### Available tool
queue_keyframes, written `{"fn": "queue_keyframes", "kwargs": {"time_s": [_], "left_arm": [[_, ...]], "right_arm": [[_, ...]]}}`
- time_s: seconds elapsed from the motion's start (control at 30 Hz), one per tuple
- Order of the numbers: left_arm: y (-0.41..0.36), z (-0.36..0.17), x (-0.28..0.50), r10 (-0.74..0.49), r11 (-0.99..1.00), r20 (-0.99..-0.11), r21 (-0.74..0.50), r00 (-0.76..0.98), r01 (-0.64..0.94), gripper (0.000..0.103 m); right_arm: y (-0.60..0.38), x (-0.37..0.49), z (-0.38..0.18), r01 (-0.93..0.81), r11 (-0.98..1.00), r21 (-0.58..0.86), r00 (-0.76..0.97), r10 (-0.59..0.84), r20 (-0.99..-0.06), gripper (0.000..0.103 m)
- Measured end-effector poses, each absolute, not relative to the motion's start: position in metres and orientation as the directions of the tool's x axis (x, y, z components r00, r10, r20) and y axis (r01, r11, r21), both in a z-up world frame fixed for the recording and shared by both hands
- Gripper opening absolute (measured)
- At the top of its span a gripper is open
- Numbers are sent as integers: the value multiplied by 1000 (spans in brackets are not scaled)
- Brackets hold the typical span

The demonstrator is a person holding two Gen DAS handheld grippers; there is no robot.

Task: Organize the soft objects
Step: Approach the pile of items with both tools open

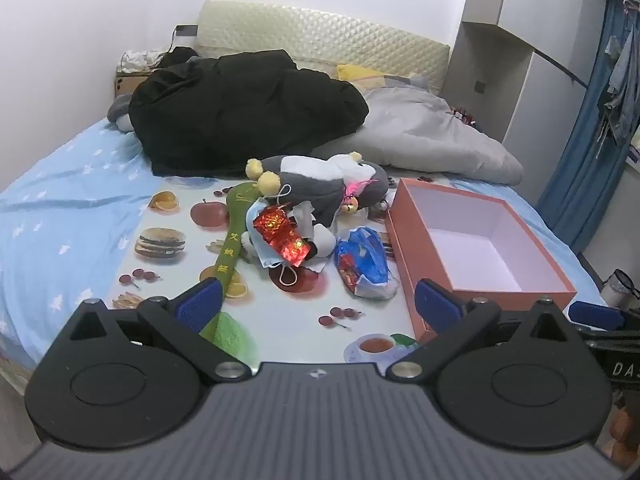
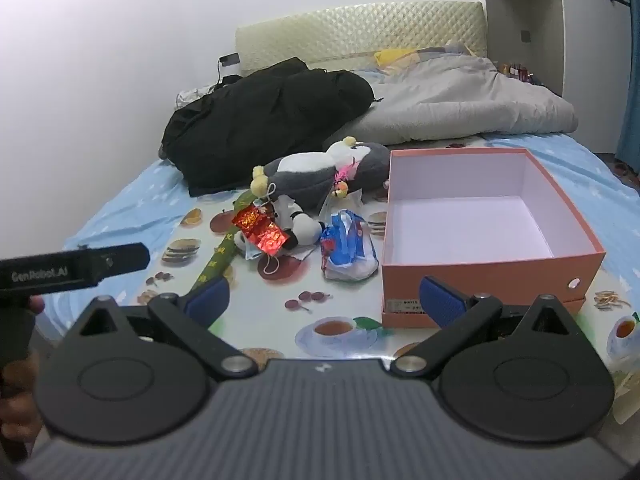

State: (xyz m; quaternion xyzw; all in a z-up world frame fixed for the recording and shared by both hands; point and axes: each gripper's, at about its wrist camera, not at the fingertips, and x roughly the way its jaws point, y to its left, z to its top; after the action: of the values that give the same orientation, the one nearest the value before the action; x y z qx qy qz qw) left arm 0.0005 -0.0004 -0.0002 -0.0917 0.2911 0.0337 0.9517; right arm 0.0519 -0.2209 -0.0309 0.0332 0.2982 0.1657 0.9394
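Note:
A heap of soft things lies on a food-print mat (image 1: 180, 256) on the bed: a grey-and-white plush toy (image 1: 320, 184) (image 2: 320, 172), a long green fabric stick (image 1: 232, 248) (image 2: 218, 258), a blue face mask (image 1: 264, 256) under a shiny red foil packet (image 1: 282, 236) (image 2: 260, 228), and a blue-and-white plastic bag (image 1: 366, 264) (image 2: 348, 248). An empty orange box (image 1: 480, 240) (image 2: 480, 216) stands open to their right. My left gripper (image 1: 318, 304) and my right gripper (image 2: 324, 296) both hover open, short of the heap, with nothing between their fingers.
A black jacket (image 1: 248, 108) (image 2: 268, 116) and a grey quilt (image 1: 432, 136) (image 2: 460, 100) are piled near the headboard. The light blue sheet (image 1: 60, 208) lies bare at left. A wardrobe (image 1: 500, 60) and blue curtain (image 1: 592, 140) stand at right. The left gripper's body (image 2: 72, 268) juts in beside my right one.

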Motion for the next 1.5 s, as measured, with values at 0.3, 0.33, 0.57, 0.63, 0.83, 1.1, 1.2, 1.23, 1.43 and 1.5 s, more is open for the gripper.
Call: {"fn": "queue_keyframes", "kwargs": {"time_s": [0.3,0.33,0.57,0.63,0.83,1.1,1.2,1.23,1.43,1.5], "left_arm": [[-5,0,5,3,982,-553,-157,833,-109,103],[-6,0,5,6,982,-552,-155,834,-110,103],[-3,2,-3,11,983,-551,-147,834,-111,103],[-3,3,-3,10,983,-553,-149,833,-111,103],[-2,3,-3,13,982,-555,-148,831,-114,103],[-4,2,-3,12,984,-562,-141,827,-110,103],[-5,2,-2,14,984,-566,-138,825,-112,103],[-5,0,-1,15,984,-567,-138,823,-112,103],[-5,-2,0,15,984,-569,-137,822,-113,103],[-5,-2,0,15,984,-570,-136,821,-112,103]], "right_arm": [[-222,50,-31,-286,944,165,753,328,-571,103],[-224,51,-30,-286,944,163,752,326,-573,103],[-220,49,-33,-283,947,152,748,317,-583,103],[-220,48,-32,-284,947,152,746,318,-585,103],[-217,50,-33,-286,946,152,737,319,-596,103],[-214,49,-35,-288,945,154,733,321,-599,103],[-215,49,-35,-285,946,152,733,317,-602,103],[-215,49,-35,-285,946,153,733,318,-602,103],[-216,50,-37,-284,946,154,731,318,-604,103],[-217,50,-37,-284,946,155,730,318,-604,103]]}}
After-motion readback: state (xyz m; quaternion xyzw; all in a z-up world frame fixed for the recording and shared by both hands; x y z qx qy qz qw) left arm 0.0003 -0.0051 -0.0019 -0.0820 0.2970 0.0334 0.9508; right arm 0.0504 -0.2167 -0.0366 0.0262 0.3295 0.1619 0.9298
